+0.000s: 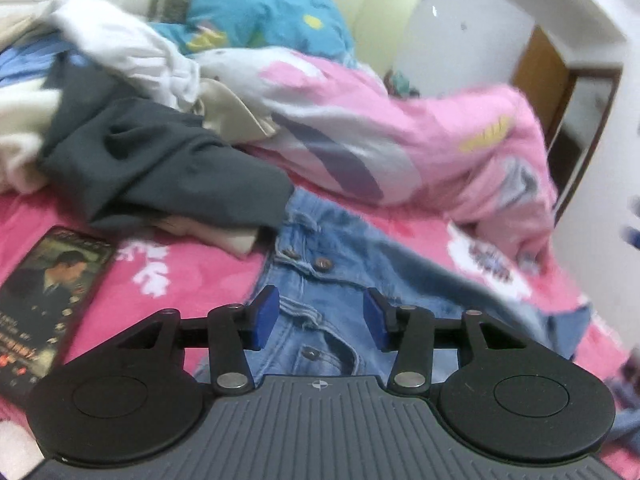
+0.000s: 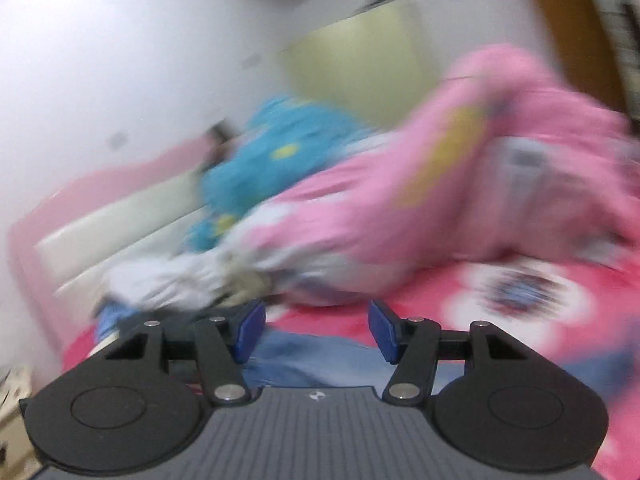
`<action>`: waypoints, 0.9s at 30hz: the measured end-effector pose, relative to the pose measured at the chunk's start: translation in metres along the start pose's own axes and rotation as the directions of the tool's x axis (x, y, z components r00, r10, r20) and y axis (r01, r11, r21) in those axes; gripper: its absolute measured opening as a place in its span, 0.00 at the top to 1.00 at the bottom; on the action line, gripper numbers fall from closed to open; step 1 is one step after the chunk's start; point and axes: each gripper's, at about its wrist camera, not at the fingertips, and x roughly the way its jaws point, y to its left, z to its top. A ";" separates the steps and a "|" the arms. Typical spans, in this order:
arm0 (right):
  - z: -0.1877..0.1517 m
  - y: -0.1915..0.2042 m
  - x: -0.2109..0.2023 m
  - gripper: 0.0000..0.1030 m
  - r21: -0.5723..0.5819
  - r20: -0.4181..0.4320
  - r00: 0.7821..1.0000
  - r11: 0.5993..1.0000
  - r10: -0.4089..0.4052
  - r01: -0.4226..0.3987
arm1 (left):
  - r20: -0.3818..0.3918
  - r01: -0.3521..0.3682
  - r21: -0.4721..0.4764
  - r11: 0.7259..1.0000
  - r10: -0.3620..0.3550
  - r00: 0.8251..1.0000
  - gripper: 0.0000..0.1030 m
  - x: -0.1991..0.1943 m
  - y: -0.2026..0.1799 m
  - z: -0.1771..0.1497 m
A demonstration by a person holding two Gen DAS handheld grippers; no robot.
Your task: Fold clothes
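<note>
Denim jeans [image 1: 316,248] in light blue lie spread on a bright pink bedsheet [image 1: 192,268] with white flower prints, their waistband and metal buttons facing up. The left gripper [image 1: 320,316] hovers right over the jeans near the fly, its two blue fingers [image 1: 265,316] spread apart with nothing pinched between them; denim shows in the gap below.

Just beyond the jeans, to the left, sits a heap of unfolded clothes: a dark grey garment [image 1: 160,168] on top at the front, a white garment [image 1: 132,52] behind it, and cream and pale blue cloth at the far left. A dark case with a printed picture of a man [image 1: 44,296] lies flat on the sheet at the left edge. A pink quilt [image 1: 400,132] is bunched across the back of the bed, with a turquoise blanket [image 1: 264,12] past it, against a pale padded headboard [image 1: 380,12].

The right wrist view is heavily blurred. The right gripper [image 2: 316,328] is above the bed, its blue fingers [image 2: 384,332] also spread apart and gripping nothing. A strip of the jeans [image 2: 304,360] shows beneath it, with the pink quilt [image 2: 460,184] and turquoise blanket [image 2: 280,140] behind.
</note>
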 end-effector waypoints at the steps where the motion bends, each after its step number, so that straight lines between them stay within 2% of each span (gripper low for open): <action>1: -0.012 -0.022 -0.027 0.42 0.046 0.013 0.998 0.997 -0.066 0.065 | -0.016 -0.011 0.008 1.000 0.011 1.000 0.55 0.006 -0.003 -0.001; 2: -0.029 -0.043 -0.049 0.42 0.101 0.004 0.989 0.985 -0.145 0.143 | -0.034 -0.015 0.003 1.000 0.015 0.999 0.55 0.012 -0.004 -0.002; 4: -0.064 -0.078 -0.088 0.42 0.213 -0.026 0.960 0.936 -0.280 0.279 | -0.084 -0.027 0.003 1.000 0.027 0.996 0.54 0.025 -0.004 -0.007; 7: -0.115 -0.122 -0.142 0.41 0.410 -0.064 0.891 0.802 -0.449 0.434 | -0.124 -0.071 0.068 0.995 0.079 0.989 0.55 0.037 -0.004 -0.018; 9: -0.137 -0.145 -0.170 0.40 0.530 -0.065 0.847 0.701 -0.527 0.477 | -0.108 -0.092 0.146 0.985 0.108 0.988 0.55 0.035 -0.013 -0.023; 10: -0.143 -0.154 -0.180 0.42 0.570 -0.058 0.835 0.668 -0.548 0.478 | -0.107 -0.108 0.181 0.978 0.129 0.986 0.54 0.035 -0.018 -0.024; 12: -0.146 -0.164 -0.188 0.42 0.614 -0.023 0.832 0.649 -0.555 0.450 | -0.109 -0.130 0.193 0.973 0.153 0.982 0.53 0.034 -0.022 -0.024; 13: -0.144 -0.167 -0.189 0.41 0.617 -0.016 0.820 0.639 -0.573 0.459 | -0.110 -0.139 0.187 0.972 0.161 0.981 0.52 0.034 -0.022 -0.024; 15: -0.131 -0.171 -0.181 0.40 0.571 -0.016 0.777 0.632 -0.629 0.524 | -0.114 -0.157 0.177 0.972 0.178 0.977 0.52 0.034 -0.023 -0.024; 18: -0.115 -0.181 -0.169 0.40 0.490 -0.021 0.749 0.646 -0.663 0.585 | -0.113 -0.176 0.175 0.969 0.197 0.974 0.52 0.035 -0.025 -0.024; 20: -0.097 -0.181 -0.143 0.40 0.373 -0.061 0.716 0.650 -0.695 0.662 | -0.111 -0.188 0.178 0.966 0.210 0.971 0.51 0.036 -0.026 -0.024; 22: -0.081 -0.180 -0.115 0.40 0.200 -0.081 0.686 0.662 -0.723 0.722 | -0.110 -0.204 0.172 0.964 0.224 0.968 0.47 0.037 -0.026 -0.024; 25: -0.071 -0.189 -0.069 0.43 -0.033 -0.156 0.658 0.670 -0.736 0.742 | -0.112 -0.205 0.155 0.966 0.224 0.968 0.47 0.037 -0.024 -0.023; 26: -0.070 -0.197 -0.052 0.48 -0.107 -0.205 0.641 0.668 -0.740 0.737 | -0.113 -0.205 0.153 0.967 0.224 0.968 0.47 0.037 -0.024 -0.023; 27: -0.072 -0.206 -0.038 0.74 -0.170 -0.261 0.615 0.663 -0.744 0.729 | -0.114 -0.207 0.153 0.966 0.225 0.968 0.47 0.038 -0.024 -0.023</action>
